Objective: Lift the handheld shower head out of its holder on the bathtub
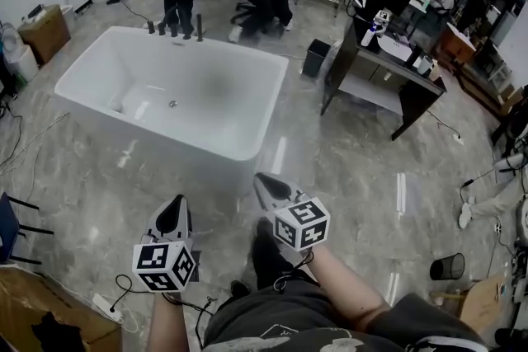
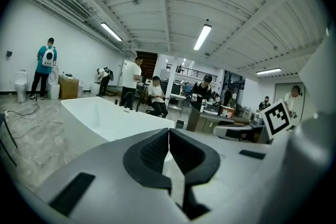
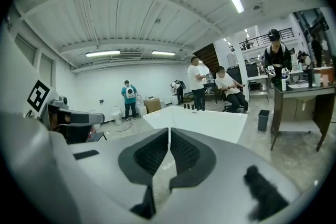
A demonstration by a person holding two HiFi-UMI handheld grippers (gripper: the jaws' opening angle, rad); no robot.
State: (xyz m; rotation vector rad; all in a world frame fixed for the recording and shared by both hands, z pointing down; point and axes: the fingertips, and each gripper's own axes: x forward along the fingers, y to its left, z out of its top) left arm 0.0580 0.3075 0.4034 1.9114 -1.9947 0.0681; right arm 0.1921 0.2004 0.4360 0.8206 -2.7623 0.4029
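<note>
Both the left hand-held gripper [image 1: 175,214] and right hand-held gripper [image 1: 266,185] are pinched together, empty, well short of the bathtub [image 1: 272,95]; arriving unopened, they could knock its far-rim fittings [image 1: 175,27].

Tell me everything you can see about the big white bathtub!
The bathtub is a freestanding white rectangle with rounded corners and a smooth, glossy look. It stands on the grey marble-patterned floor, angled across the head view. Nothing lies inside it, and a small round drain sits in its bottom. A row of dark fittings stands on its far rim; they are too small to tell apart.
</note>
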